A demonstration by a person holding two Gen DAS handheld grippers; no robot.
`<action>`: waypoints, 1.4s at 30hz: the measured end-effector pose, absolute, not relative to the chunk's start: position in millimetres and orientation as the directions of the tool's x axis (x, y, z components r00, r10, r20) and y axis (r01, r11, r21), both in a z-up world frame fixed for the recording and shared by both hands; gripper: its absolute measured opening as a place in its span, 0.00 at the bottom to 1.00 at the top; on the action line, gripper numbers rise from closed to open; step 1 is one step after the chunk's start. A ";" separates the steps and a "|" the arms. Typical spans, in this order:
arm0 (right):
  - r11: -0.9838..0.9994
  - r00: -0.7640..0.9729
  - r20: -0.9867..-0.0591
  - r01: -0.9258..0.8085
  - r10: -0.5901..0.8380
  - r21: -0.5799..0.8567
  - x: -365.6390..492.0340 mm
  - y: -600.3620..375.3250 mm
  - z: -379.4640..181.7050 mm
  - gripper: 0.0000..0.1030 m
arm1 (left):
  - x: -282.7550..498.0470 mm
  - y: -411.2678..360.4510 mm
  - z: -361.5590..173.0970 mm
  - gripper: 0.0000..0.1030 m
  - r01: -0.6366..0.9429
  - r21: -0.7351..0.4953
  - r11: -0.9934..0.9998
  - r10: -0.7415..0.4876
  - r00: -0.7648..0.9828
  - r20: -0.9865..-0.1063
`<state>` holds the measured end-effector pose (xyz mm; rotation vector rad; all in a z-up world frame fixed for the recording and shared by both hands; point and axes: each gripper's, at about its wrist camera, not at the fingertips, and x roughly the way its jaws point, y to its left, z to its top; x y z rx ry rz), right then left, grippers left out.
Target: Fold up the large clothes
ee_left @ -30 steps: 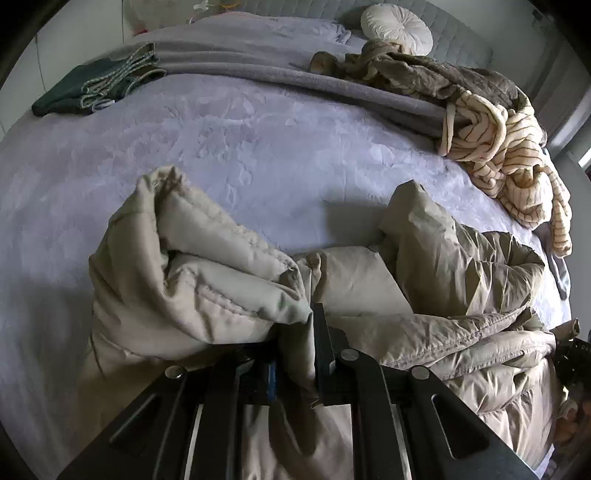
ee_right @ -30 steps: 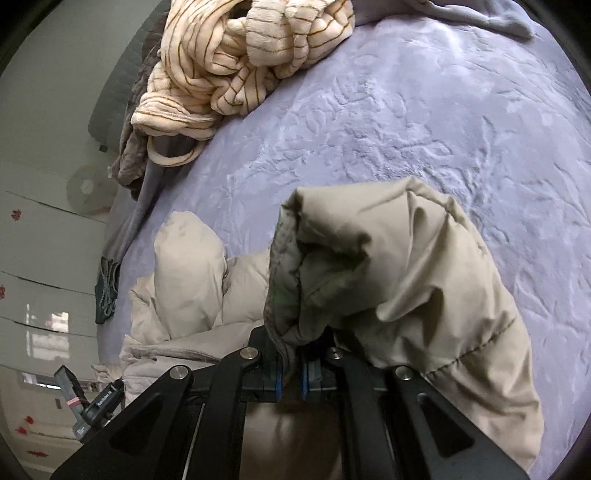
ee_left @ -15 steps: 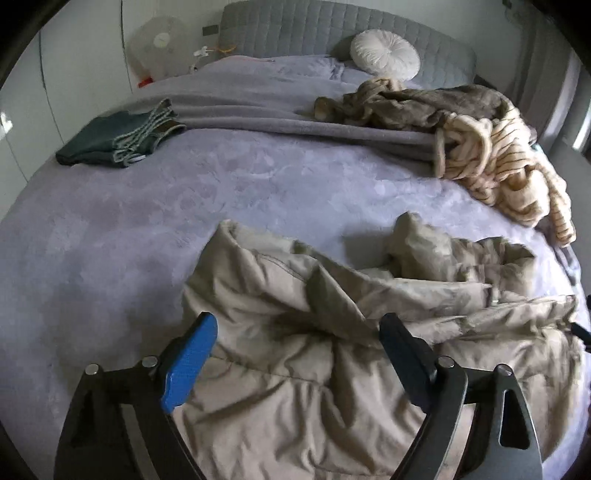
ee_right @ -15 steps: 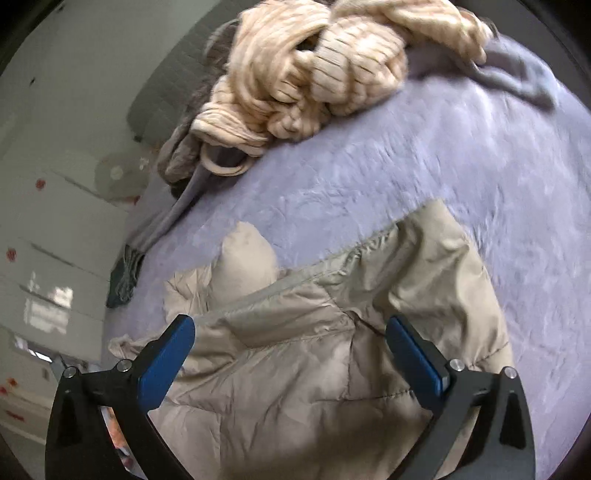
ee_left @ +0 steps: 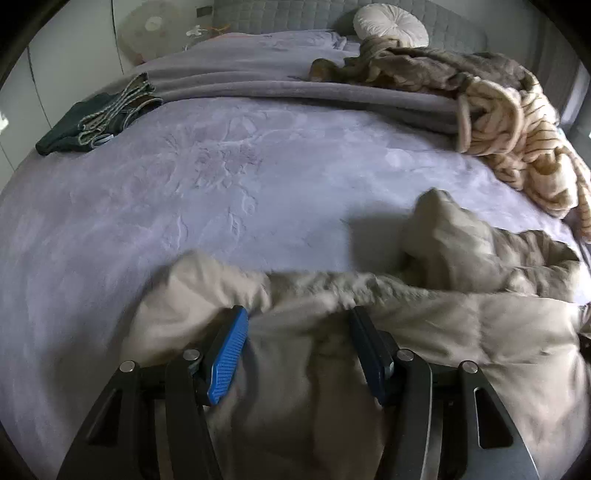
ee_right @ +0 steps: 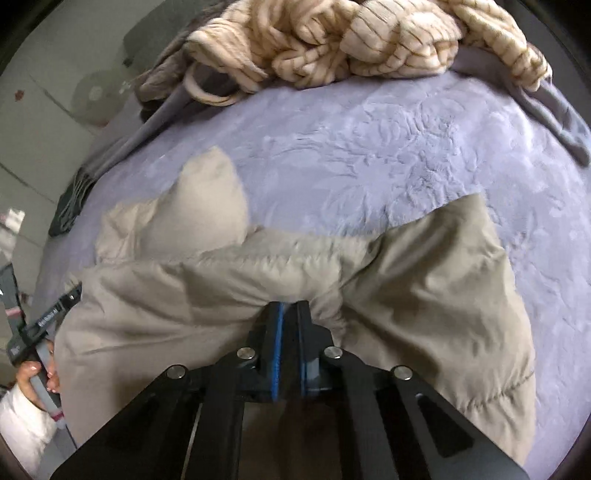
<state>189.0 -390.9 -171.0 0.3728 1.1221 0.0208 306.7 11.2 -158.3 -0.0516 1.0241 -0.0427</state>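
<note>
A beige padded jacket (ee_left: 424, 325) lies crumpled on the near side of the lilac bed cover (ee_left: 258, 177). My left gripper (ee_left: 298, 314) points down at the jacket's far edge. Its jaws are closing with a fold of jacket between them, and the blue pad (ee_left: 229, 350) still shows bare. In the right wrist view my right gripper (ee_right: 290, 305) is shut, and the jacket (ee_right: 424, 288) puckers into its tips at the edge. A sleeve end (ee_right: 210, 199) sticks up at the left. A hand (ee_right: 37, 373) at the lower left holds the other gripper's handle.
A cream striped garment (ee_left: 517, 147) and a brown one (ee_left: 424, 70) are heaped at the bed's far right. A folded dark green garment (ee_left: 96, 122) lies far left. A grey blanket fold (ee_left: 295, 88) crosses the back, below a round white cushion (ee_left: 391, 22).
Both grippers let go of the raised jacket folds and opened wide, and the jacket dropped flat. Now the right one has shut on the jacket's edge and the left jaws have narrowed around a fold.
</note>
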 end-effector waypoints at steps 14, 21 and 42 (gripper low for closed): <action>0.915 0.490 -0.867 0.305 0.086 0.263 195.3 -432.9 -175.1 0.00 | 318.1 27.4 -155.2 0.59 -0.049 -0.041 0.998 -0.009 0.523 -0.852; 0.878 0.491 -0.871 0.416 0.003 0.237 162.8 -463.2 -152.3 0.04 | 280.2 56.5 -123.3 0.59 -0.061 -0.006 0.998 0.027 0.523 -0.852; 0.814 0.470 -0.856 0.397 0.217 0.424 -4.2 -380.5 -128.3 0.33 | 125.0 48.5 -112.6 0.81 -0.041 -0.076 0.996 -0.055 0.374 -0.926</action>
